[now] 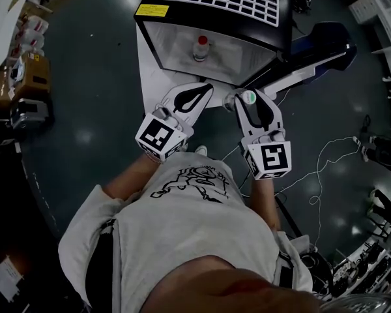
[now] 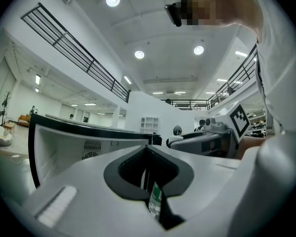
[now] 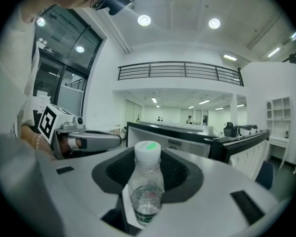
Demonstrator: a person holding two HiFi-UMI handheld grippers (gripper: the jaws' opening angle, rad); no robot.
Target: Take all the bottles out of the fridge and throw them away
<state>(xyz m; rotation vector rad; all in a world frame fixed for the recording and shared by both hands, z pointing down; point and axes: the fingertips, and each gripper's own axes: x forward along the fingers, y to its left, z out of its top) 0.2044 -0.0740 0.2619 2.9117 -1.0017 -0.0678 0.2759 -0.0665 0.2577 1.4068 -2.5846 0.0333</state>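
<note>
A small black fridge (image 1: 212,5) stands open in front of me in the head view. Inside it stands one bottle (image 1: 201,47) with a red cap. My right gripper (image 1: 247,98) is shut on a clear bottle (image 3: 147,186) with a white cap, held upright just outside the fridge; the cap (image 1: 248,97) carries a green spot. My left gripper (image 1: 207,87) hovers beside it at the fridge's front with its jaws together and nothing held. Through the slit between the left jaws (image 2: 148,149), a strip of a green-labelled bottle (image 2: 156,199) shows beyond.
The fridge door (image 1: 313,57) hangs open to the right. A white mat (image 1: 153,74) lies under the fridge on the dark floor. Cables (image 1: 326,155) trail at the right, and boxes (image 1: 26,77) crowd the left edge.
</note>
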